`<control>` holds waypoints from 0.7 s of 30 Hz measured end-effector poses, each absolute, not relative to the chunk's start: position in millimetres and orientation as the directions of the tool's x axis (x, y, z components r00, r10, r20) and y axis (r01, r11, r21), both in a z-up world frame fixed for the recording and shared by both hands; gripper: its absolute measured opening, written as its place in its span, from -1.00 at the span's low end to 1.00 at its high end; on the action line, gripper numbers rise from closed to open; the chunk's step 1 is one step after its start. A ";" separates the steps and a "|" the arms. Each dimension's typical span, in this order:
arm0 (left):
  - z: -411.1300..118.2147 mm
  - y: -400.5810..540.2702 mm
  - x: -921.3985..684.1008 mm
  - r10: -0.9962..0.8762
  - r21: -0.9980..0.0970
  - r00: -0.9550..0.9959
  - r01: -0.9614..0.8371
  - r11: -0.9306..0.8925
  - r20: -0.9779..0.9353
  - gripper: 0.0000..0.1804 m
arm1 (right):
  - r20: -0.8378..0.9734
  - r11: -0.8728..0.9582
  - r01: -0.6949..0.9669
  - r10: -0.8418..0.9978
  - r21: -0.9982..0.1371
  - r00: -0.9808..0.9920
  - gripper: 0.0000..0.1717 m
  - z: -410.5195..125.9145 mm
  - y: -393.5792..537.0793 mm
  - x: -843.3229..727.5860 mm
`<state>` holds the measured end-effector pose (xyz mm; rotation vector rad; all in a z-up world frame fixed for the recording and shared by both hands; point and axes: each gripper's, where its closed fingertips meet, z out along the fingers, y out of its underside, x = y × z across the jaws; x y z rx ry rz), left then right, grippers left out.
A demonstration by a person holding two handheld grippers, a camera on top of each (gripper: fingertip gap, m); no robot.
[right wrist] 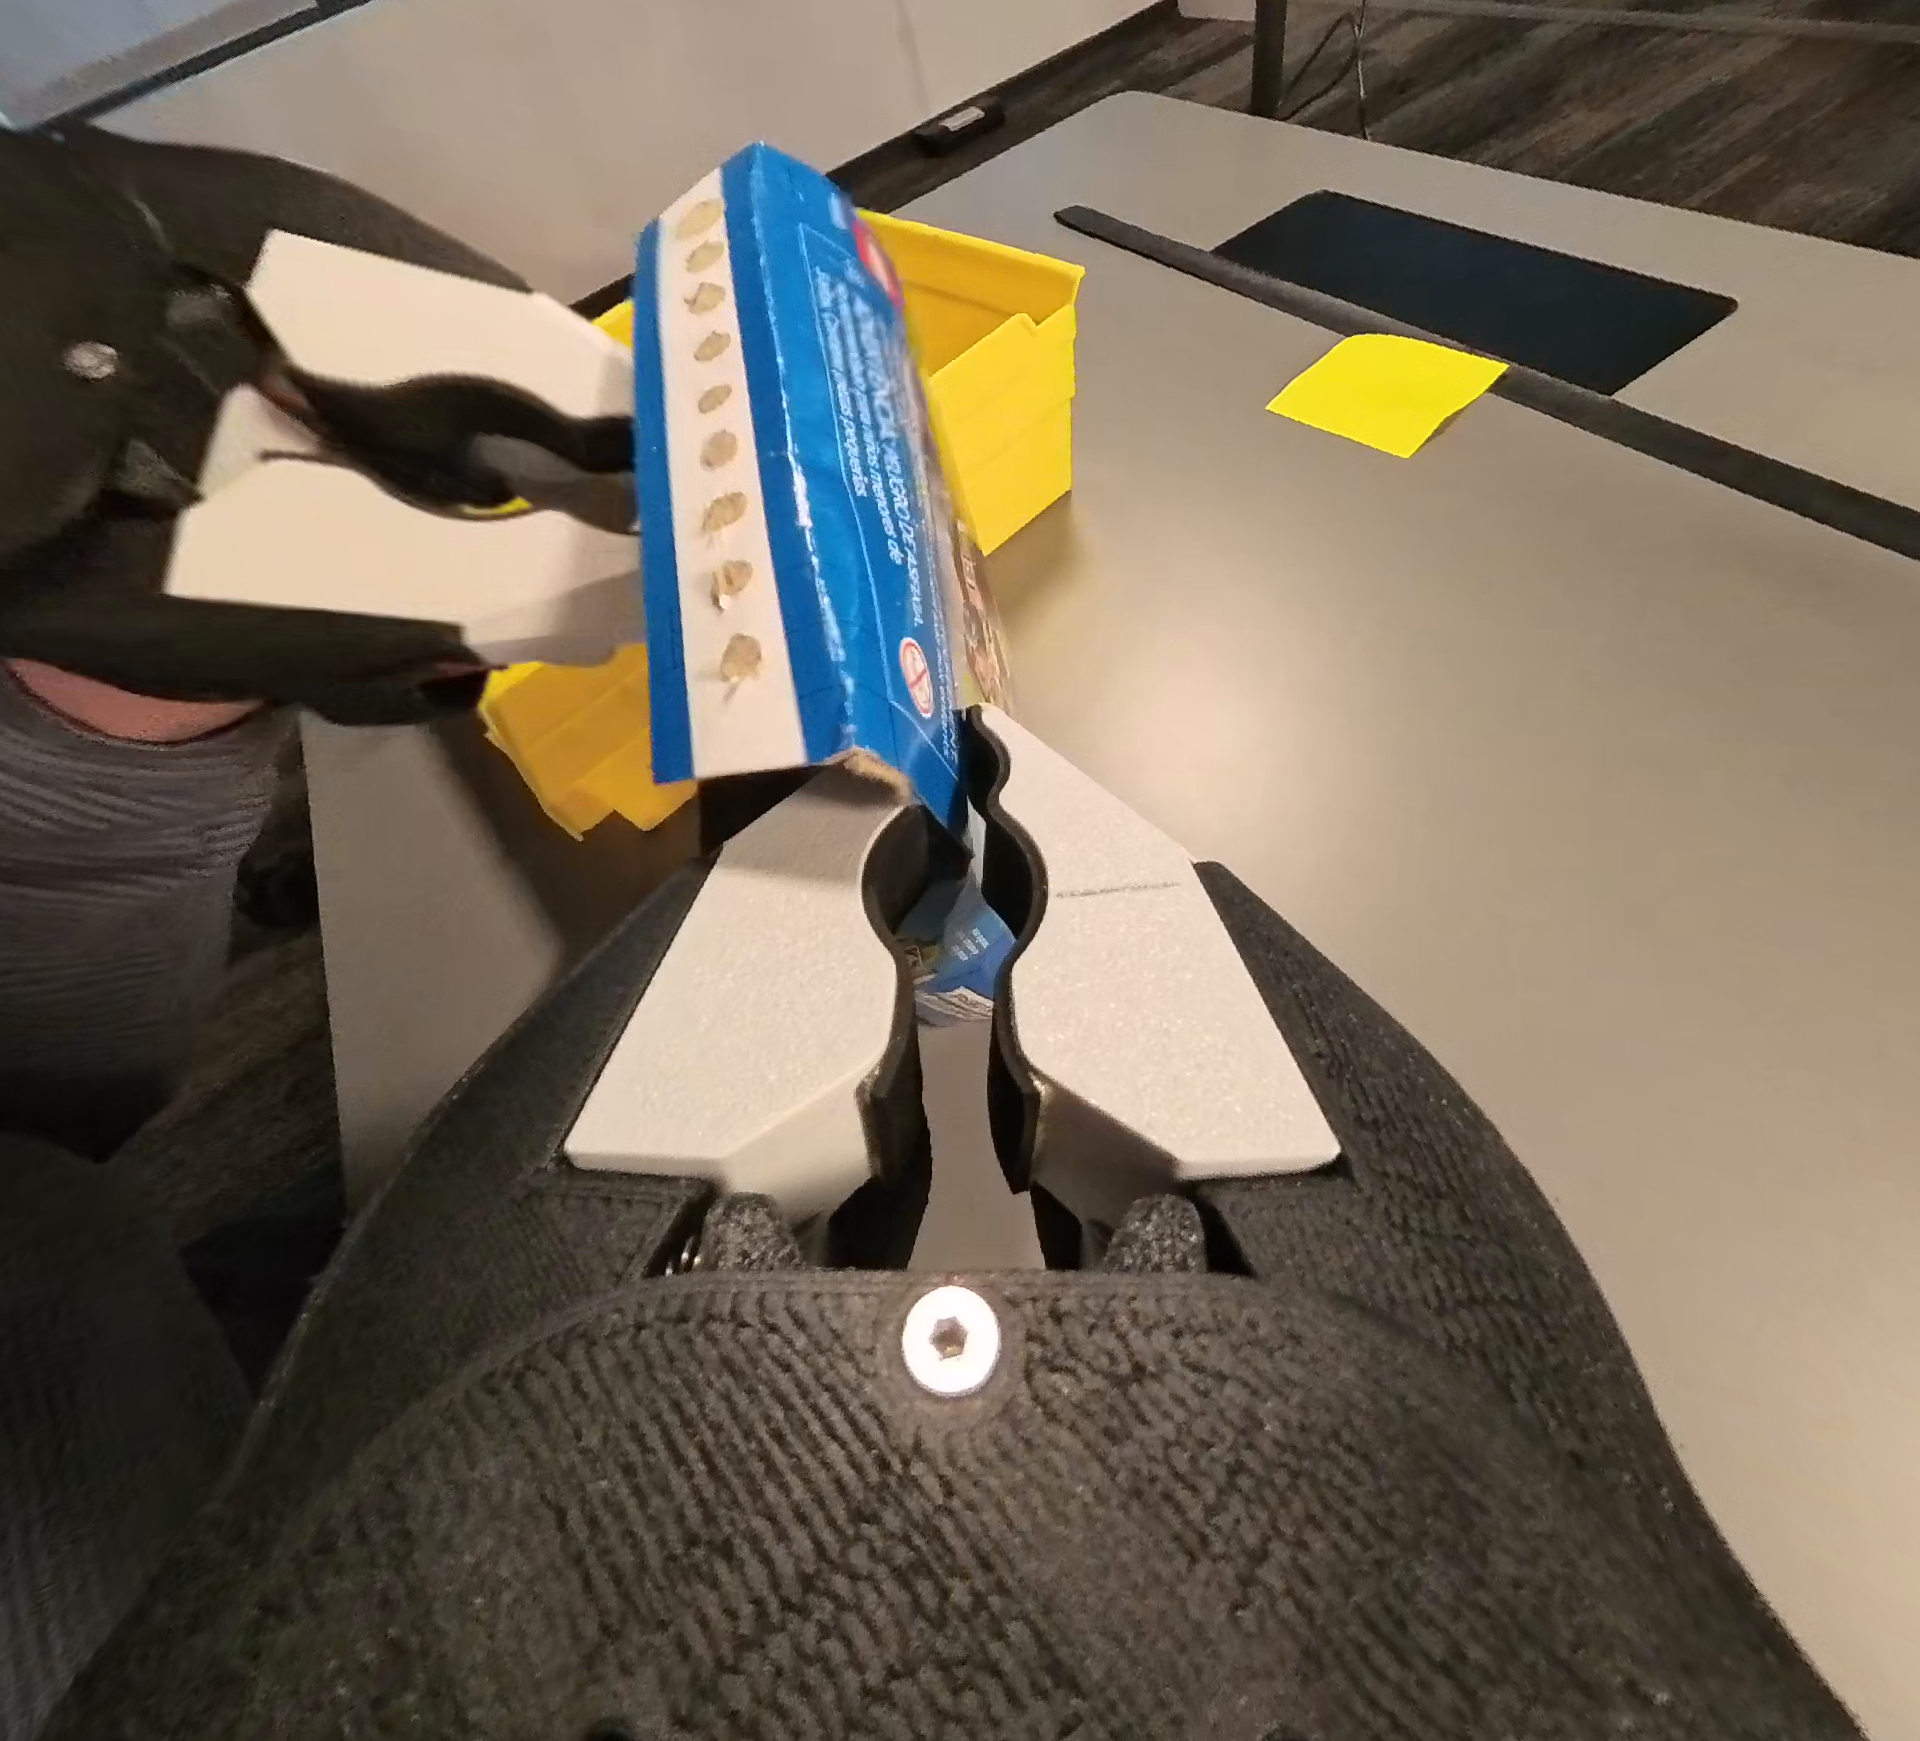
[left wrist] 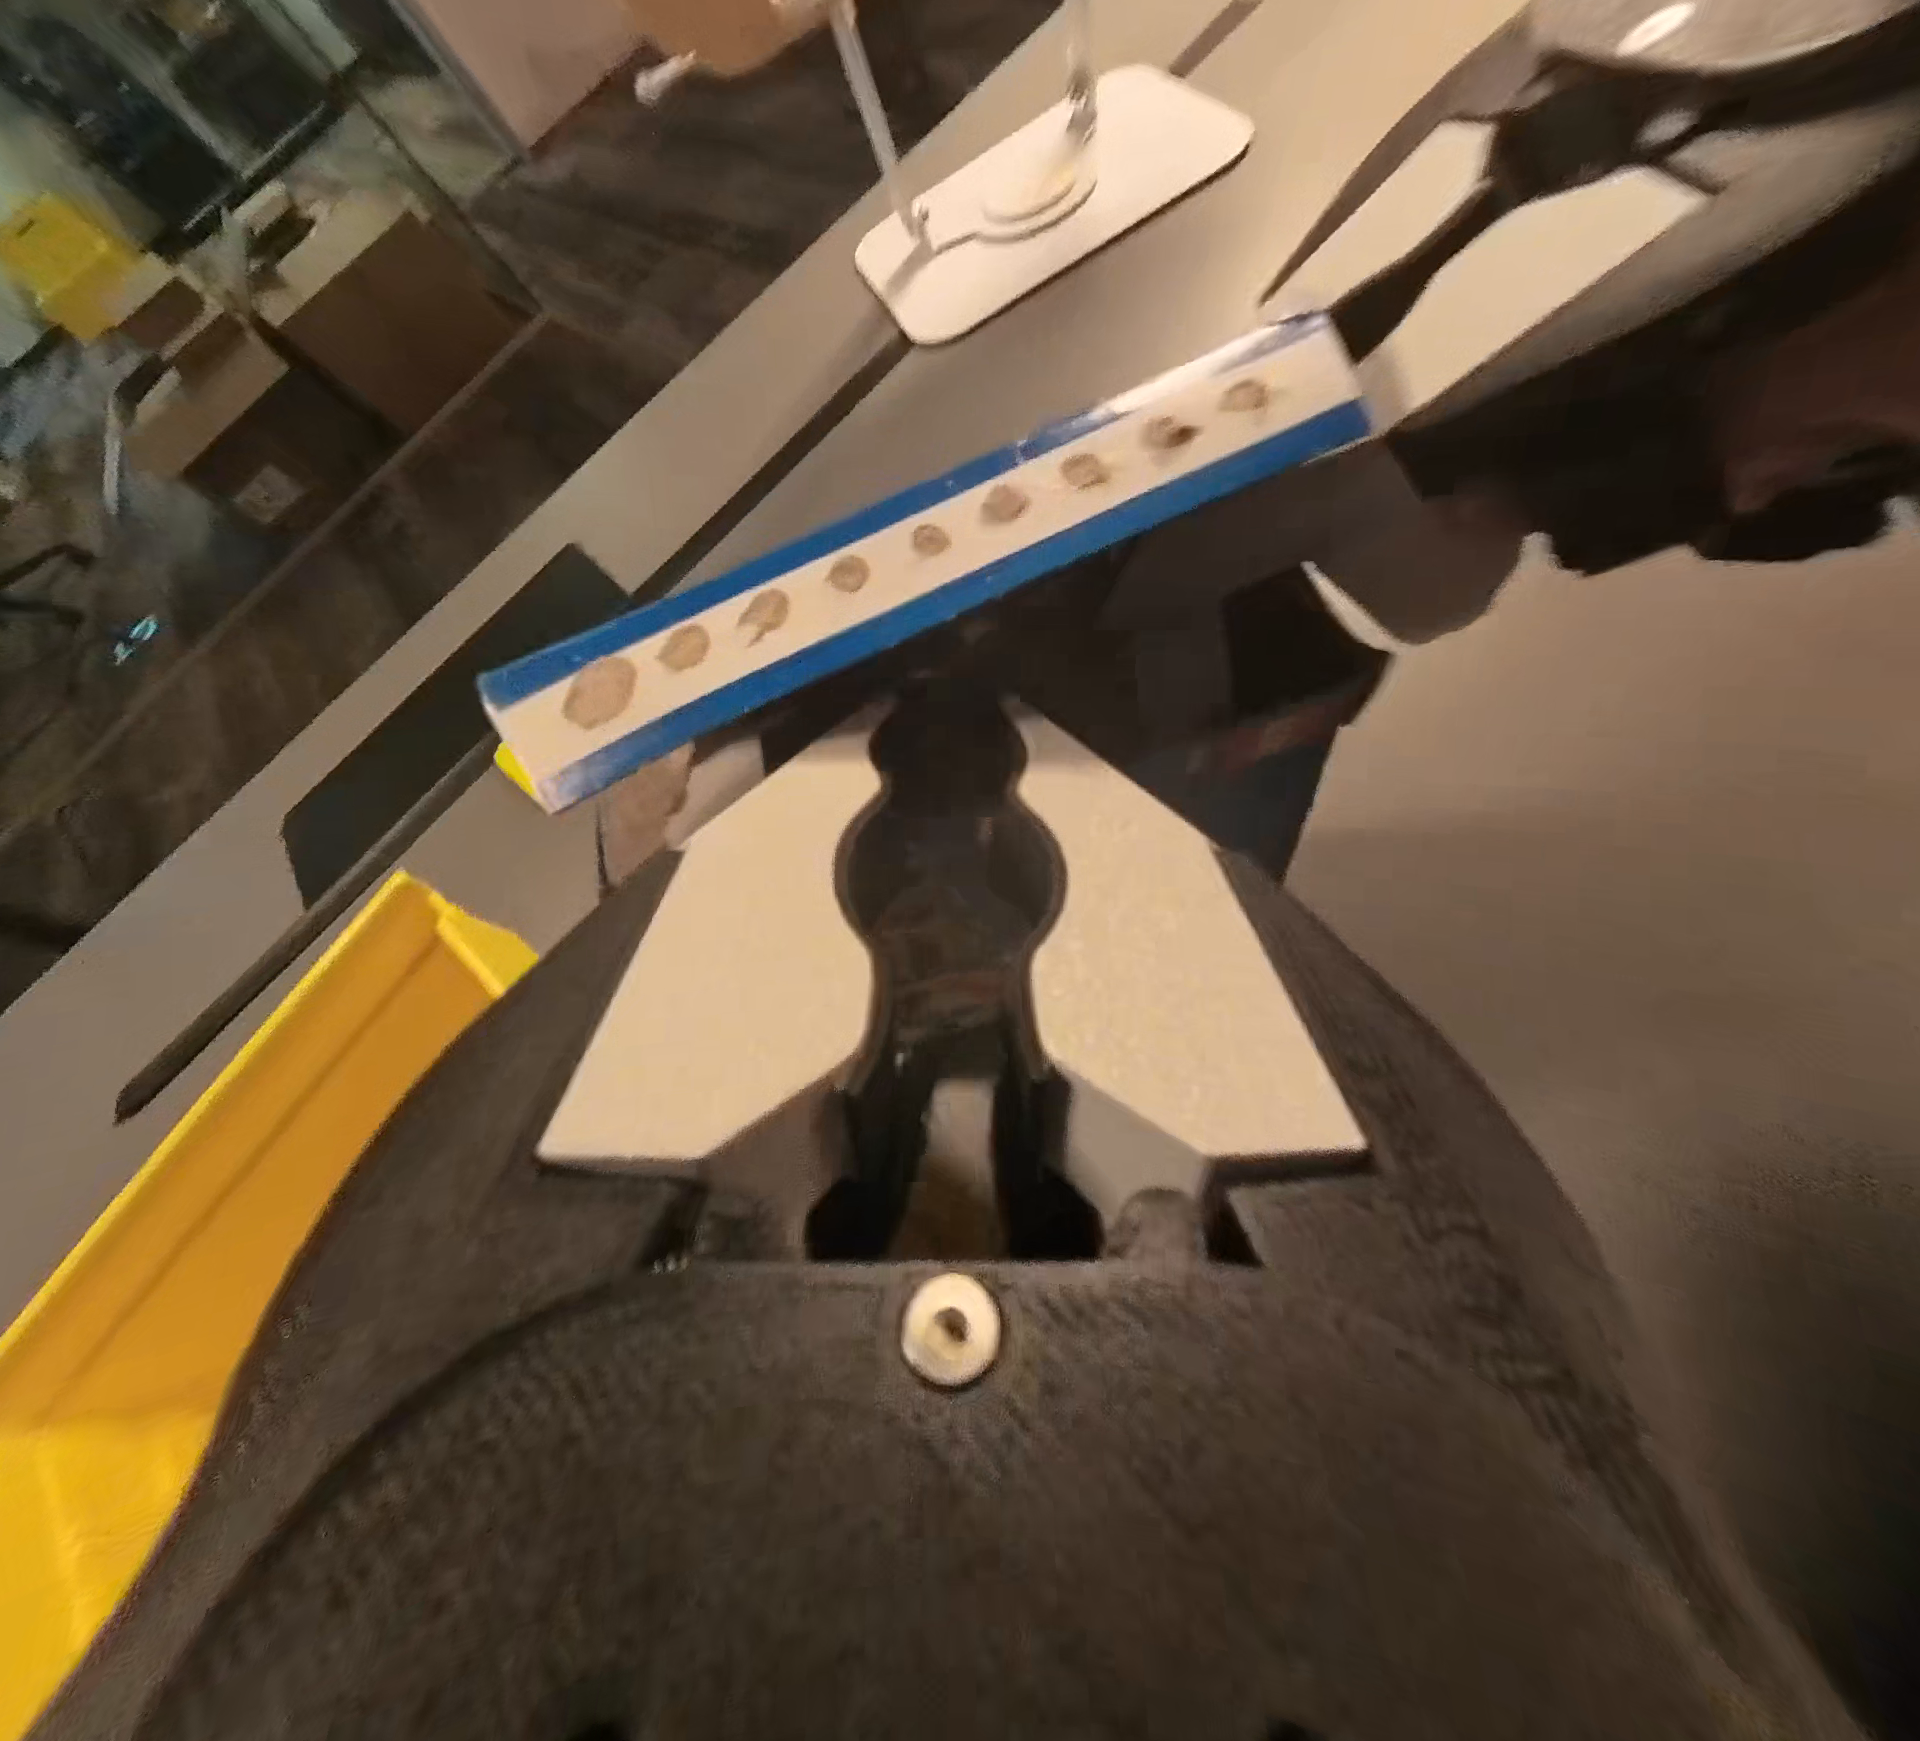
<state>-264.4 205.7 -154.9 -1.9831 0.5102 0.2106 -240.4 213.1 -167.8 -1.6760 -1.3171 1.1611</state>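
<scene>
The right gripper [right wrist: 961, 818] is closed narrow on the lower corner of a flattened blue box [right wrist: 800, 486], its two pads pressing the cardboard panel from either side. The box rises up and to the left from those fingertips, tilted, with a white glue strip dotted with tan spots along its left edge. It hangs clear of the grey table [right wrist: 1403, 756].

The left gripper [right wrist: 623, 486] comes in from the left of the box at mid-height. Its fingertips reach the white strip's edge with a small gap between them; whether they pinch the flap cannot be told. In the left wrist view the strip [left wrist: 935, 548] runs crosswise just past this gripper's tips, and the far end meets the right gripper's fingers [left wrist: 1455, 341].

Behind and below the box sits a yellow bin [right wrist: 997, 403], its rim just beside the box's right edge. To the right of the right gripper the table lies open up to a yellow sticky note [right wrist: 1382, 392], a black cable slot [right wrist: 1558, 434] and a dark mat [right wrist: 1475, 278]. A white monitor stand [left wrist: 1060, 205] stands well beyond the box.
</scene>
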 end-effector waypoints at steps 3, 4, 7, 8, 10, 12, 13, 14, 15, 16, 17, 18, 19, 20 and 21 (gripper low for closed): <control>-154.0 206.8 -264.9 -0.247 -0.826 0.907 -0.414 -0.383 -0.340 -0.81 | -0.226 -0.239 0.342 0.971 -0.909 0.079 -0.99 -167.6 212.8 -239.8; -152.3 204.5 -263.9 -0.253 -0.836 0.913 -0.397 -0.380 -0.319 -0.74 | -0.227 -0.241 0.342 0.971 -0.908 0.080 -0.99 -167.8 213.3 -239.5; -140.4 190.8 -264.6 -0.267 -0.884 0.938 -0.308 -0.352 -0.221 -0.66 | -0.229 -0.244 0.340 0.970 -0.908 0.085 -0.99 -168.2 215.5 -238.5; -134.0 183.6 -266.8 -0.274 -0.904 0.945 -0.270 -0.331 -0.182 -0.65 | -0.229 -0.245 0.339 0.970 -0.908 0.086 -0.99 -168.2 216.1 -238.2; -121.7 166.4 -278.6 -0.288 -0.937 0.952 -0.193 -0.293 -0.106 -0.63 | -0.230 -0.247 0.339 0.969 -0.908 0.088 -0.99 -168.4 217.4 -237.4; -117.6 150.7 -311.3 -0.236 -0.950 0.971 -0.110 -0.292 -0.040 -0.65 | -0.230 -0.247 0.338 0.969 -0.908 0.089 -0.99 -168.6 218.4 -236.9; -122.2 144.8 -333.9 -0.184 -0.945 0.983 -0.073 -0.318 -0.014 -0.67 | -0.231 -0.248 0.338 0.969 -0.908 0.089 -0.99 -168.7 218.7 -236.9; -132.2 139.8 -355.7 -0.139 -0.930 0.990 -0.047 -0.366 0.005 -0.67 | -0.232 -0.248 0.339 0.969 -0.908 0.088 -0.99 -168.9 218.7 -237.1; -147.5 136.1 -374.0 -0.116 -0.900 0.993 -0.036 -0.435 0.016 -0.67 | -0.232 -0.247 0.339 0.969 -0.908 0.087 -0.99 -169.0 218.5 -237.6; -165.6 134.2 -390.7 -0.100 -0.859 0.995 -0.036 -0.511 0.018 -0.67 | -0.231 -0.246 0.340 0.969 -0.907 0.085 -0.99 -169.2 218.2 -238.2; -185.2 133.6 -404.9 -0.096 -0.809 0.995 -0.050 -0.586 0.008 -0.65 | -0.229 -0.243 0.342 0.970 -0.908 0.083 -0.99 -169.2 217.7 -238.5; -205.0 133.6 -416.5 -0.105 -0.752 0.994 -0.078 -0.654 -0.011 -0.64 | -0.224 -0.238 0.343 0.971 -0.908 0.082 -0.99 -169.3 217.2 -238.7; -223.9 133.5 -422.7 -0.147 -0.693 0.989 -0.128 -0.710 -0.033 -0.60 | -0.219 -0.234 0.344 0.972 -0.909 0.082 -0.99 -169.3 217.0 -238.9; -240.3 134.3 -424.3 -0.217 -0.643 0.974 -0.204 -0.738 -0.060 -0.57 | -0.217 -0.232 0.344 0.973 -0.910 0.082 -0.99 -169.4 216.9 -239.1; -253.8 135.6 -423.0 -0.303 -0.606 0.948 -0.295 -0.739 -0.093 -0.53 | -0.215 -0.231 0.344 0.973 -0.910 0.083 -0.99 -169.5 216.7 -239.3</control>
